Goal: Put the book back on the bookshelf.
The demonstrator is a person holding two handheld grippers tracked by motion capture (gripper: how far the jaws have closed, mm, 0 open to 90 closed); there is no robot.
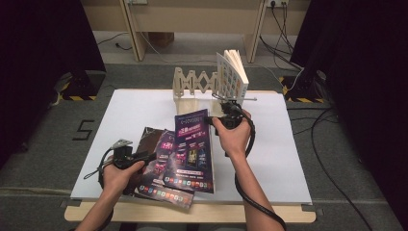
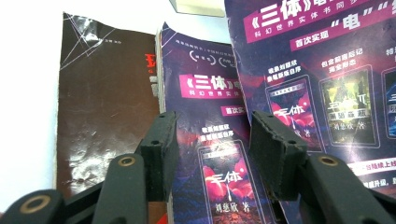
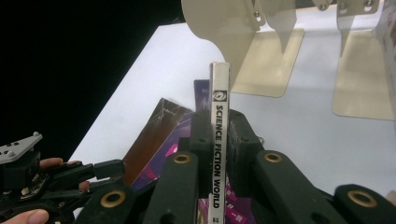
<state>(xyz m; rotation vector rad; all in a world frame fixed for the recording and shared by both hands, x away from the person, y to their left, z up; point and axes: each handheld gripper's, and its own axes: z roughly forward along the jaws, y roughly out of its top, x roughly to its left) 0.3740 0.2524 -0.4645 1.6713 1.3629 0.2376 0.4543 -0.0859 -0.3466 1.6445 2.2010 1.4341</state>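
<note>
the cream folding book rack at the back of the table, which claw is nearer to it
Right. The right claw, shut on the spine of a purple-covered magazine, is just in front of the cream folding book rack. The left claw sits open near the table's front edge, over the other magazines.

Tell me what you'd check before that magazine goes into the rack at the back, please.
1. Right gripper clamped on the lifted magazine at its spine: ok.
2. Magazine raised off the pile: ok.
3. Rack has free slots: ok.
4. Book already in the rack leans, may crowd the neighbouring slot: cannot tell.
5. Left gripper open over the lower magazine, not gripping it: ok.
6. Brown magazine flat on the table: ok.
</note>
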